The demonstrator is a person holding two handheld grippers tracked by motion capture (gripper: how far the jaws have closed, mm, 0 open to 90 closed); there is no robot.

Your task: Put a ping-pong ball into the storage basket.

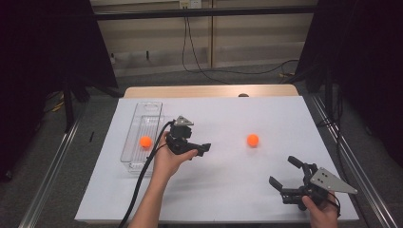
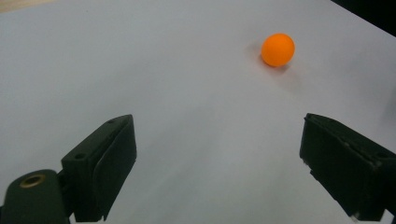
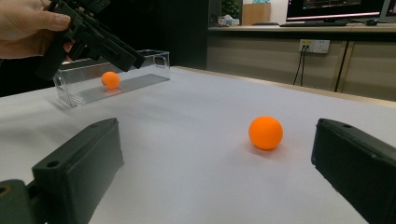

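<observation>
Two orange balls point(image 1: 253, 140) point(image 1: 145, 141), one clear tray point(image 1: 147, 110).

Orange ball point(image 1: 253, 140), clear tray point(image 1: 134, 142), white table point(image 1: 228, 190), black grippers

The table point(image 1: 228, 199) has a white top that looks smooth and matt, like paper, and a strip of light wood shows at its far edge. The box point(image 1: 153, 110) is clear plastic, shiny and see-through. The orange ball point(image 3: 265, 132) on the table looks like smooth plastic, not shiny. The ball in the box point(image 1: 145, 141) looks the same. The right gripper point(image 1: 285, 175) is black matt plastic with a grey metal plate.
</observation>
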